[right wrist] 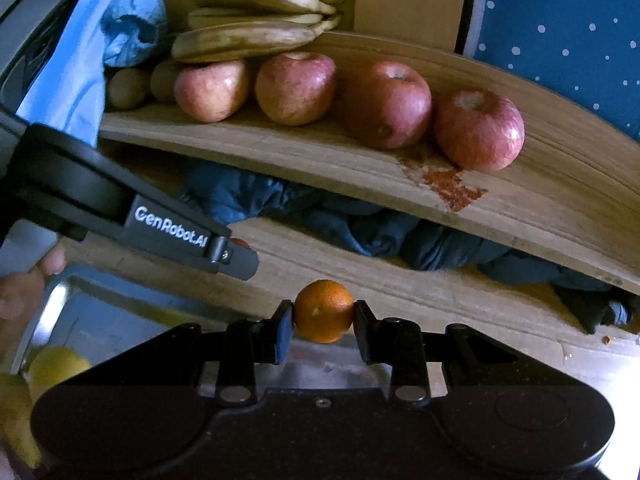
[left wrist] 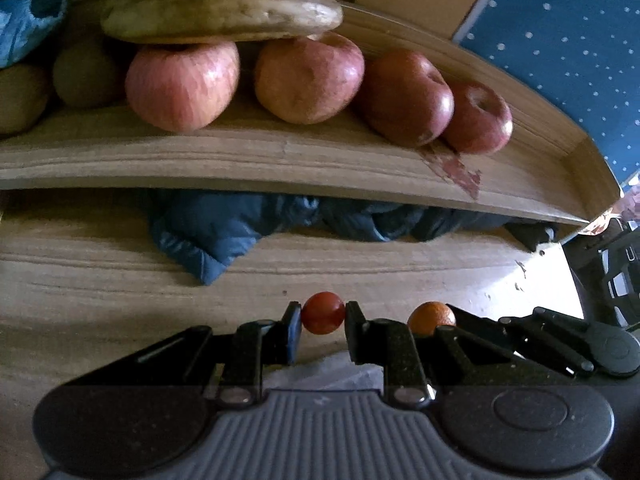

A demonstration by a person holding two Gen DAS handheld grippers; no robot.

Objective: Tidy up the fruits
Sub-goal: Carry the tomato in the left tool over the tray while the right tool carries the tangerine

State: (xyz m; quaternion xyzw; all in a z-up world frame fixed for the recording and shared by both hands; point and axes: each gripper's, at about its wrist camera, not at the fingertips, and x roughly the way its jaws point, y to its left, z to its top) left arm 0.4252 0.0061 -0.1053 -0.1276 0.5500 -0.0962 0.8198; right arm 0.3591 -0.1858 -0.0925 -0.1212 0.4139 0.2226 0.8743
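Wooden shelf point(right wrist: 304, 160) behind — small orange point(right wrist: 324, 311), round, dimpled.

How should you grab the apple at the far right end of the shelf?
Grip the rightmost apple across its round middle, coming from the front and a little above. Its dimple faces up and it looks upright, so the sides bulge evenly. Its right side is free, but another apple sits close on the left, so slip one finger in carefully.
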